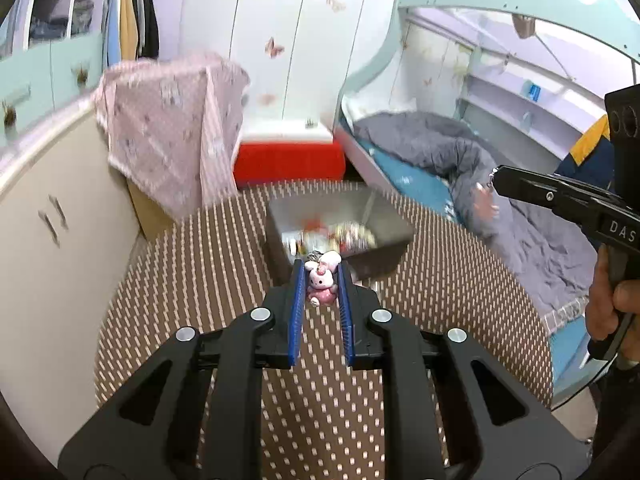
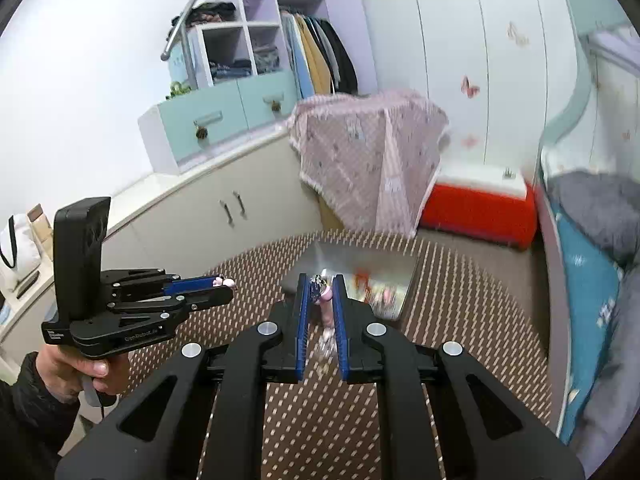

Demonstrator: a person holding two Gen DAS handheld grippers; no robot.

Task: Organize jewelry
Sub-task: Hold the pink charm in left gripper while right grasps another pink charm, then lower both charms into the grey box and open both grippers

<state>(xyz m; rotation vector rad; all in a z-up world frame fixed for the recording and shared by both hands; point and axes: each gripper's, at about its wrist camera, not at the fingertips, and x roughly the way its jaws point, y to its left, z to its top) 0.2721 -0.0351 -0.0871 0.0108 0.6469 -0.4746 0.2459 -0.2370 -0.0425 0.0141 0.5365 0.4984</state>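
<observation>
My left gripper (image 1: 320,276) clamps a pink bunny charm (image 1: 320,282) at mid-frame; my right gripper (image 2: 322,292) pinches a blurred pink trinket (image 2: 326,308) by its metal ring. Just above both sits the grey tray (image 1: 394,226) of jewelry on the dotted brown table (image 1: 208,264).

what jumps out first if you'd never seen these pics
A pink bunny charm is pinched between the blue pads of the left gripper, above the dotted brown table. Behind it sits a grey tray of blurred trinkets. The right gripper grips a small pink trinket.
</observation>
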